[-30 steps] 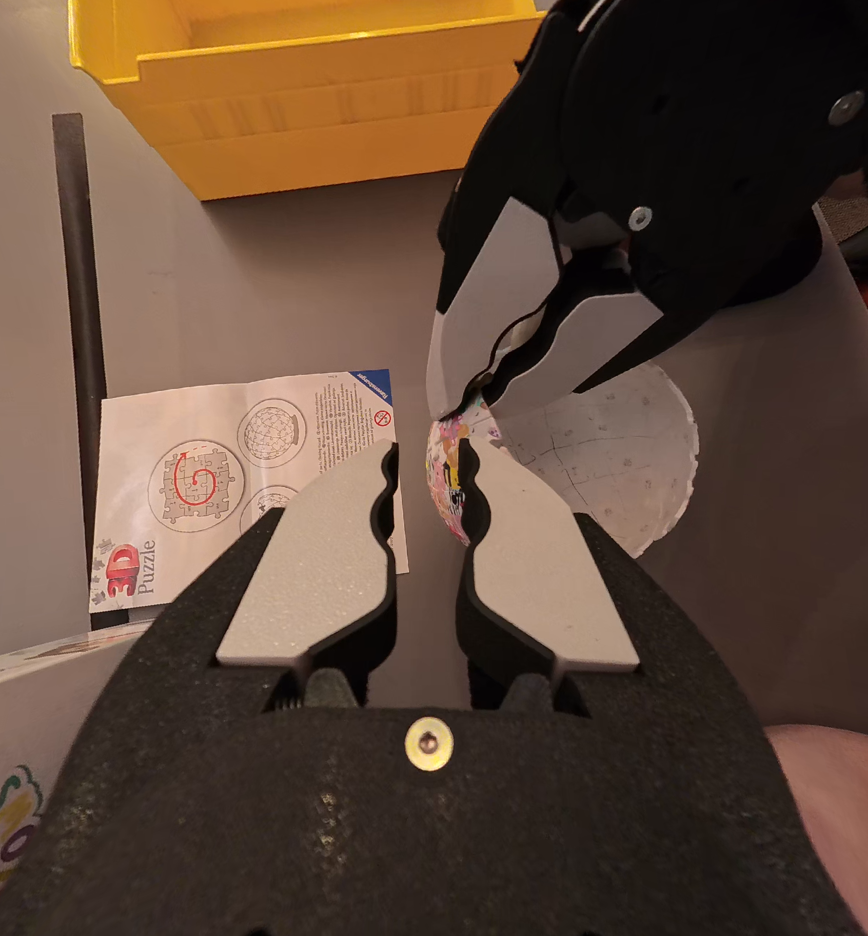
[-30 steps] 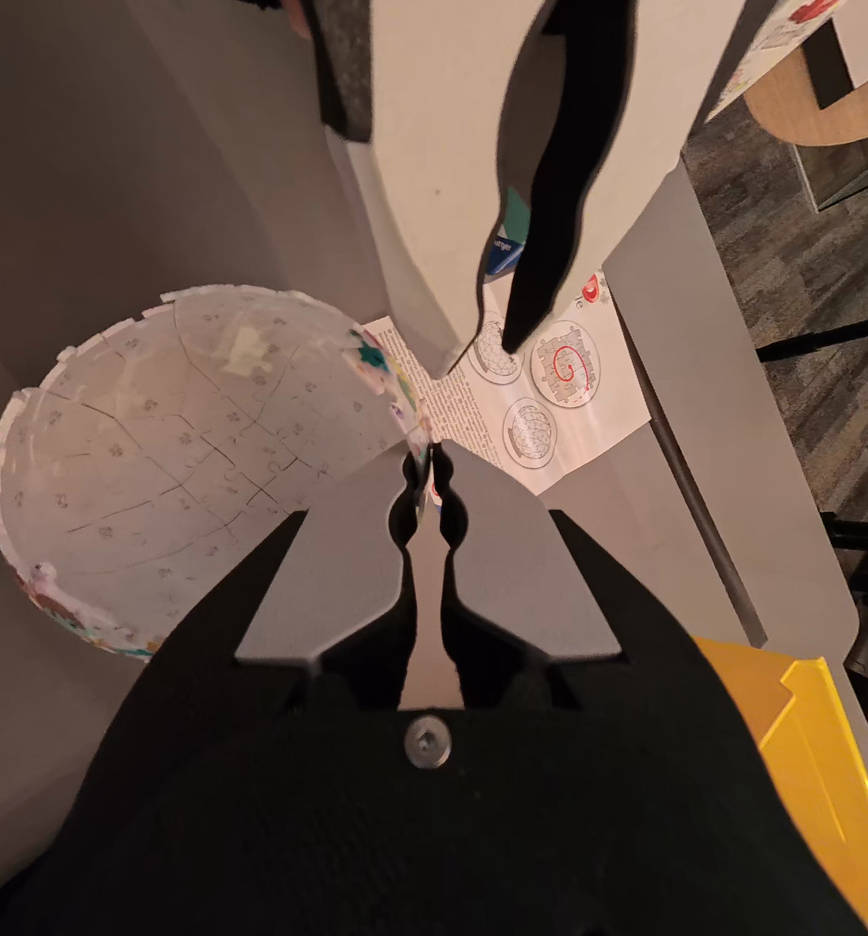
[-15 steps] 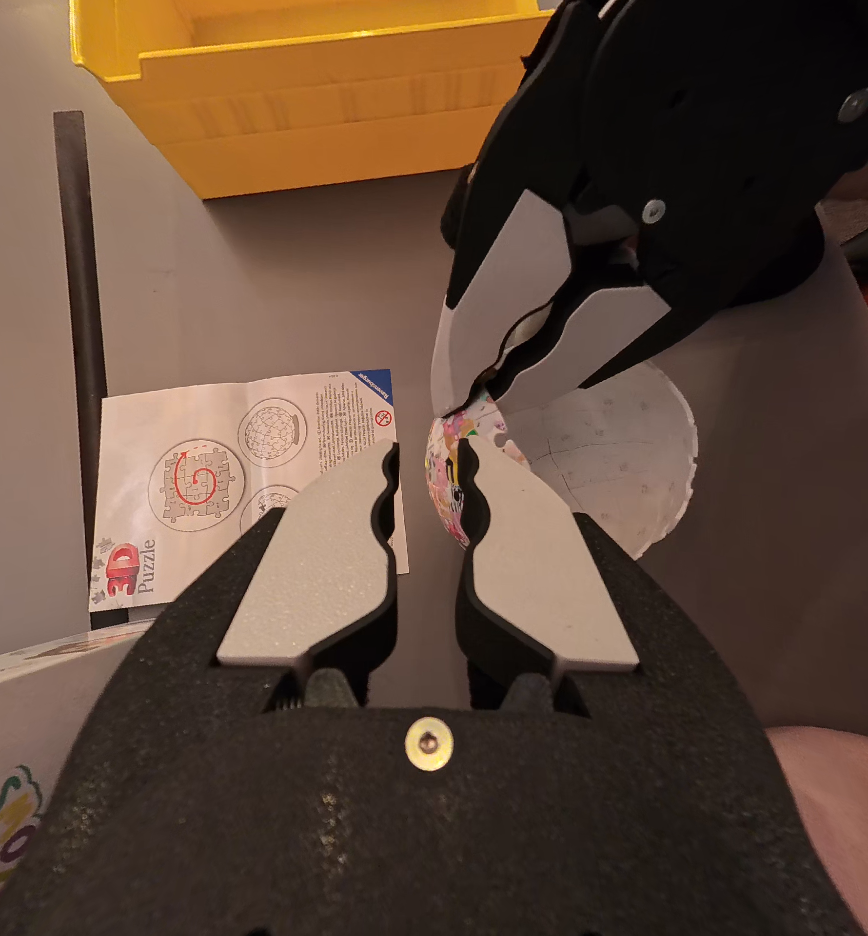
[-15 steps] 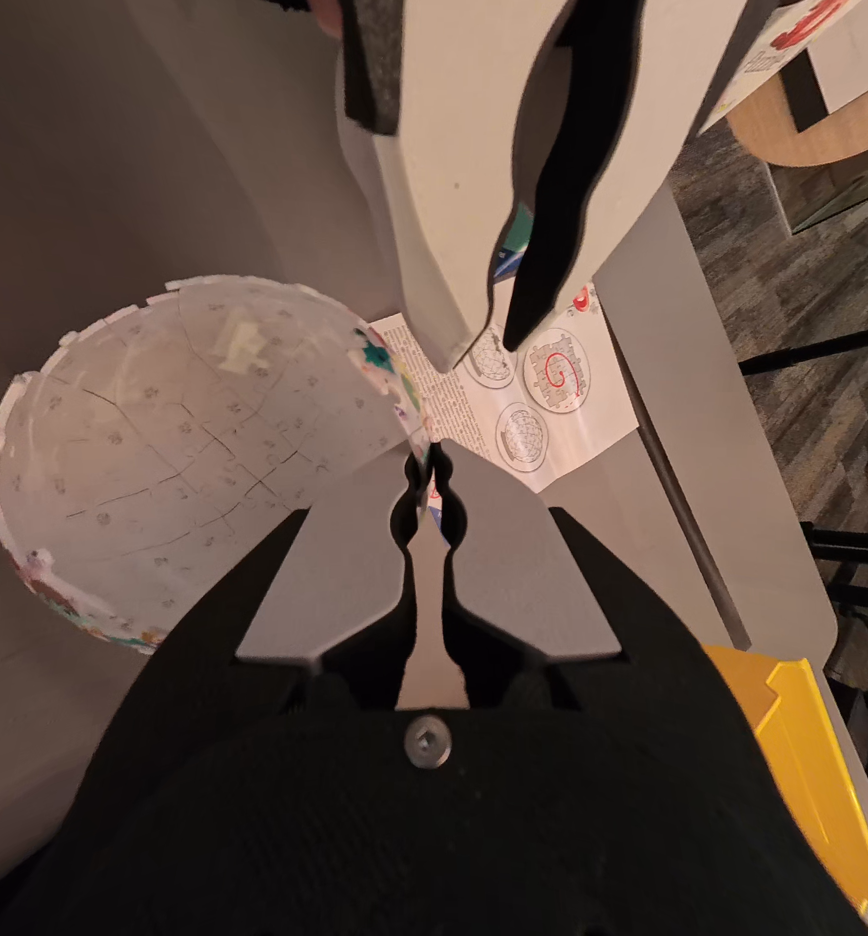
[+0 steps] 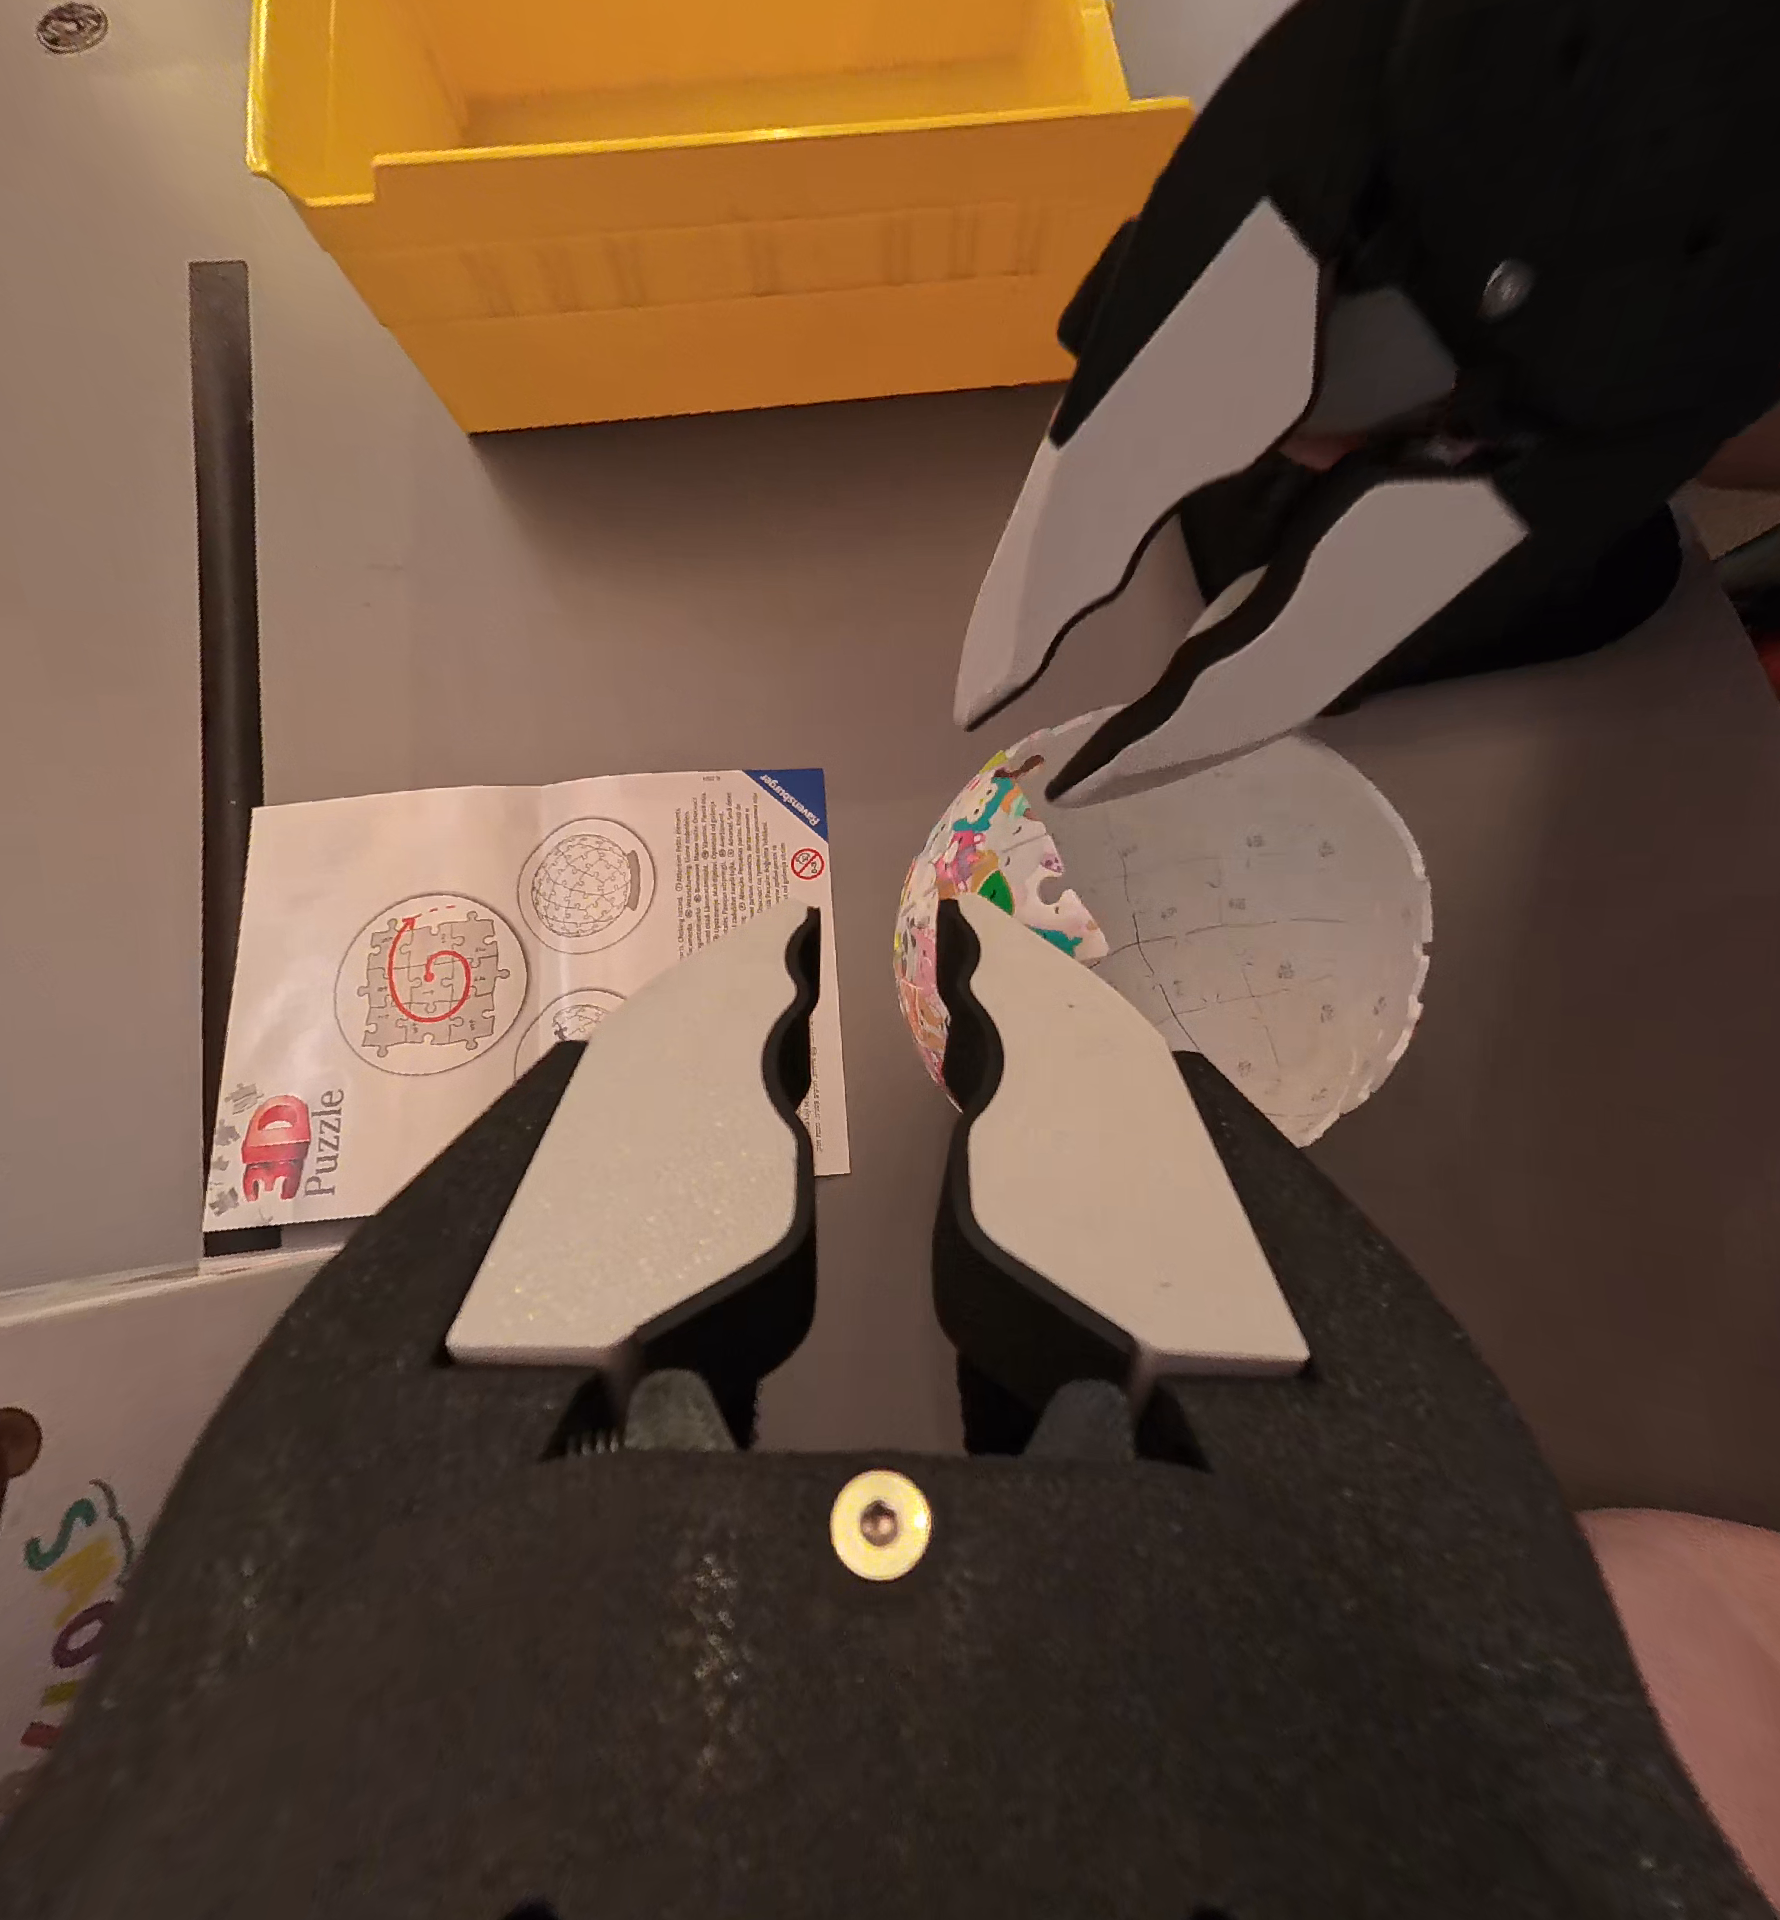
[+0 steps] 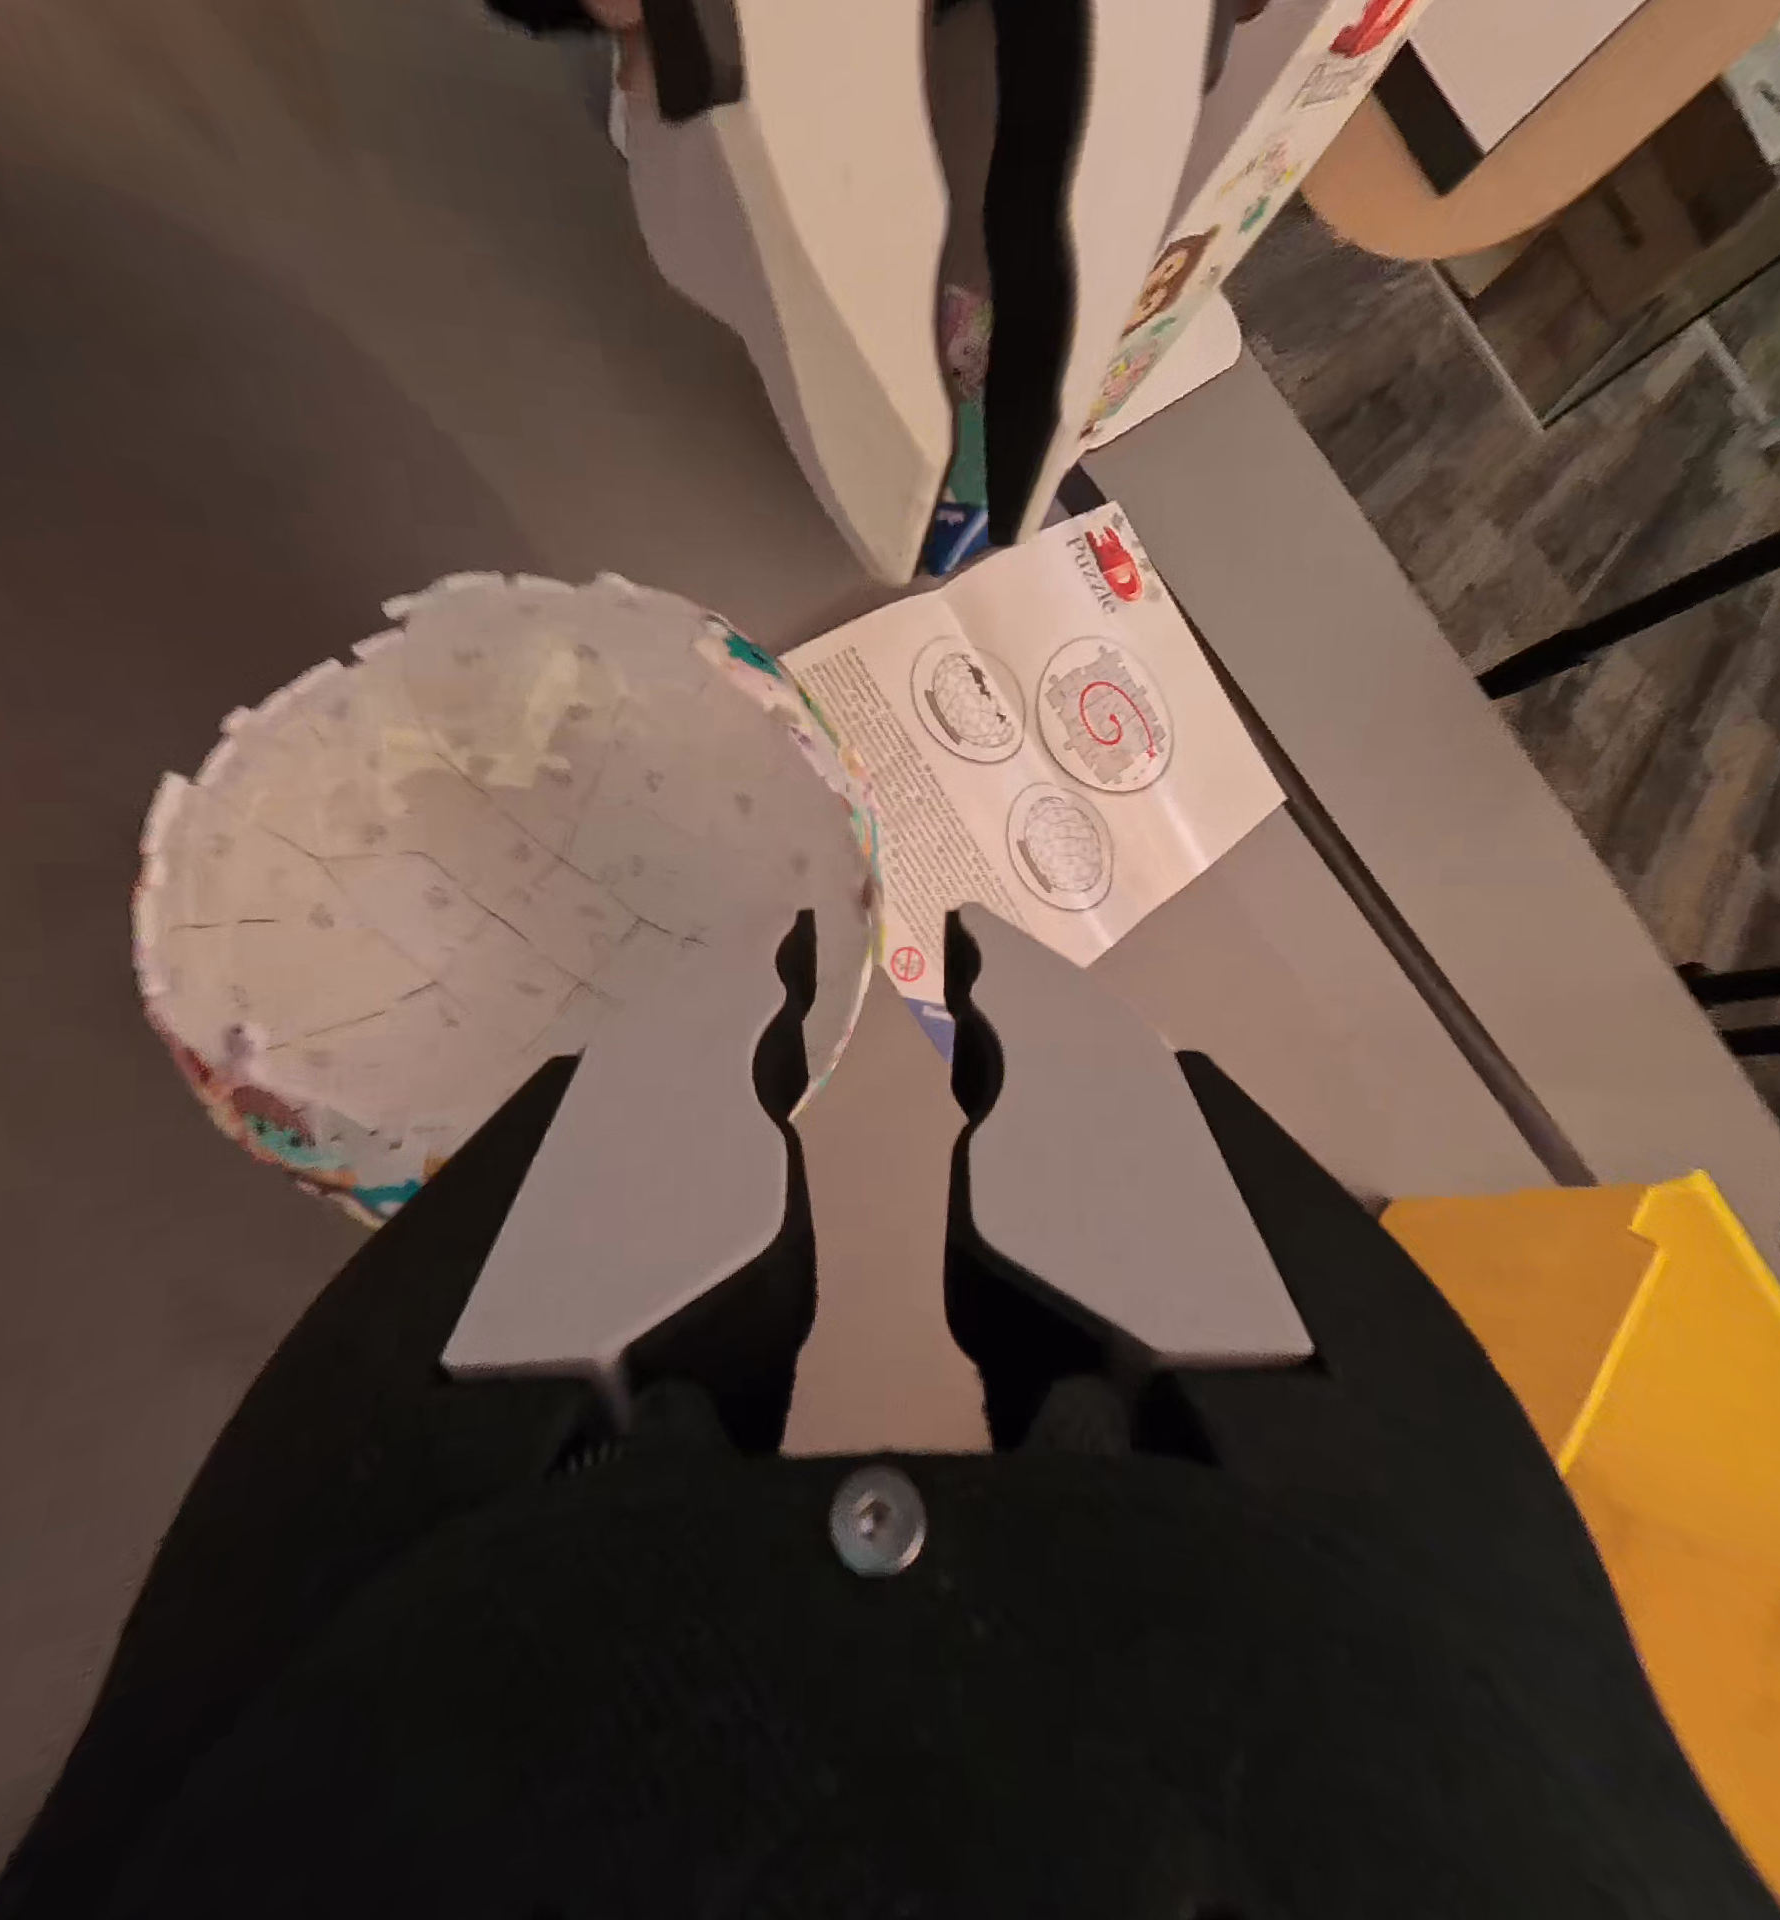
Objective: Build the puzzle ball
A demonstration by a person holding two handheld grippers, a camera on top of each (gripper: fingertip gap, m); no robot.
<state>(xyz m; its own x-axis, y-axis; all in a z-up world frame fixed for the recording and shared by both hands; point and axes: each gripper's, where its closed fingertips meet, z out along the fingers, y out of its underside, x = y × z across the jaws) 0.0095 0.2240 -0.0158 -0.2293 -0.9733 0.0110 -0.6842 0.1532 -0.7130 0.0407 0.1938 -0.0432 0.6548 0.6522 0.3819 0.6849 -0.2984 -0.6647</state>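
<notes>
The puzzle ball [image 5: 1250,935] is a half-built shell lying on the grey table, white inside and colourful outside; it also shows in the right wrist view [image 6: 470,883]. My left gripper [image 5: 878,920] is open and empty, its right finger against the shell's coloured outer side. My right gripper [image 6: 878,920] is open and empty, its jaws astride the shell's near rim. In the left wrist view the right gripper [image 5: 1016,753] hangs just above the rim's top edge. The left gripper [image 6: 959,551] shows at the top of the right wrist view.
A folded instruction leaflet [image 5: 512,987] lies left of the ball. A yellow bin [image 5: 720,208] stands at the back. A white puzzle box [image 5: 34,1507] lies at the front left. A black strip [image 5: 226,675] runs along the table's left edge. A hand [image 5: 1717,1714] shows at the lower right. Spacing between my two grippers at the tips: around 6 cm.
My right gripper has opened, let go of the ball's rim and drawn back and up a little. My left gripper has stayed open in the same place.
</notes>
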